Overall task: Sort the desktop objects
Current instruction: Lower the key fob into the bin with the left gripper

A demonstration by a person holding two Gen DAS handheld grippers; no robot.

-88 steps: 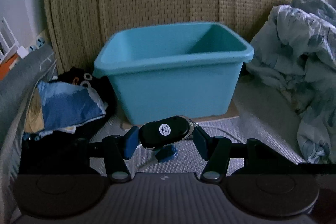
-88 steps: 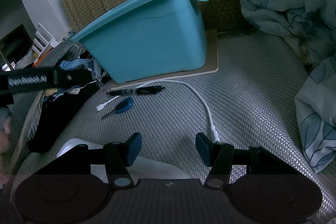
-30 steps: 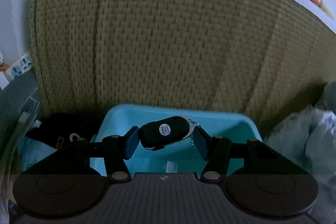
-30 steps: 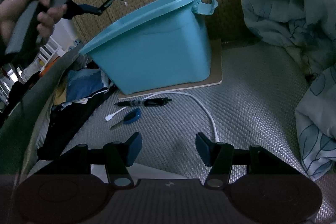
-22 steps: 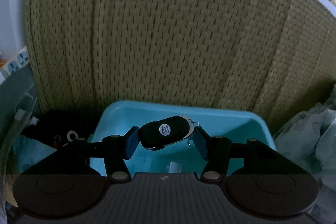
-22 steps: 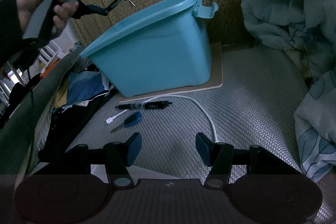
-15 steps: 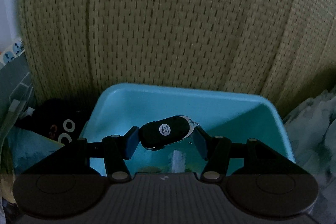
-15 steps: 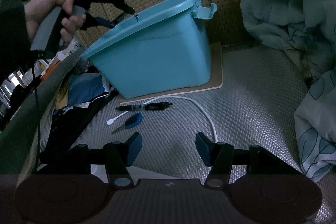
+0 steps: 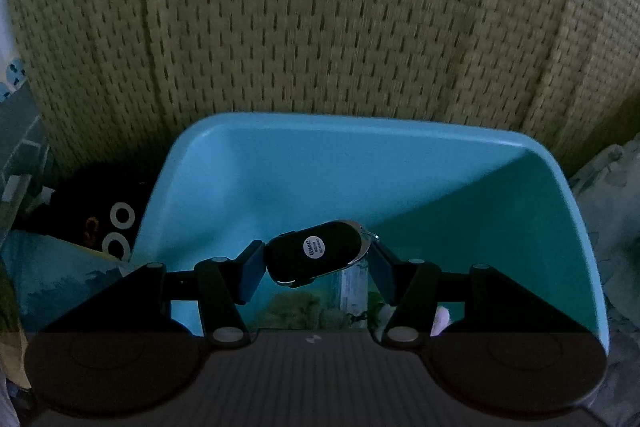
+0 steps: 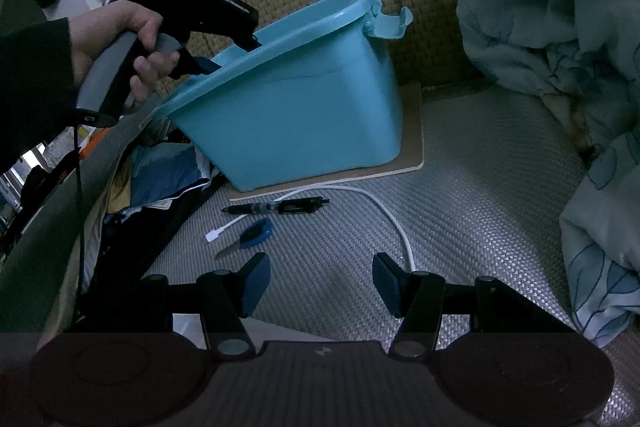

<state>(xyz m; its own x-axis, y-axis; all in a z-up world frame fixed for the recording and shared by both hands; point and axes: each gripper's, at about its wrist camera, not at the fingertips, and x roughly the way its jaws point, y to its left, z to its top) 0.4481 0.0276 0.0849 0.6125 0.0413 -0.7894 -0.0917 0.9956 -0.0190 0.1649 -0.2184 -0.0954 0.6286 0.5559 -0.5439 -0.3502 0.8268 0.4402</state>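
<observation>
My left hand-held gripper (image 9: 318,263) is clamped on a black key fob (image 9: 316,253), which sits tilted between the blue pads with a small round white sticker facing the camera and a metal ring at its right end. It hangs over the open mouth of the teal bin (image 9: 400,163), inside the rim; down at the bottom of the bin I can make out a few things already lying there, too dim and hidden to name. Behind the bin rises a woven straw-coloured backing (image 9: 320,7). From the right wrist view I see a hand (image 10: 120,43) in a dark sleeve gripping the left tool's handle, its nose dipped over the bin's near-left edge. My right hand-held gripper (image 10: 318,281) stands with its jaws apart and nothing between them, above the grey woven surface (image 10: 480,195). On that surface, in front of the bin, lie a black pen (image 10: 276,207), a white cable (image 10: 384,215) curving toward my right finger, and a blue-headed key (image 10: 250,235) just beside the cable's small white plug. The bin rests on a thin tan board (image 10: 412,147), and a rumpled pale-blue blanket (image 10: 560,7) is piled at the right.
</observation>
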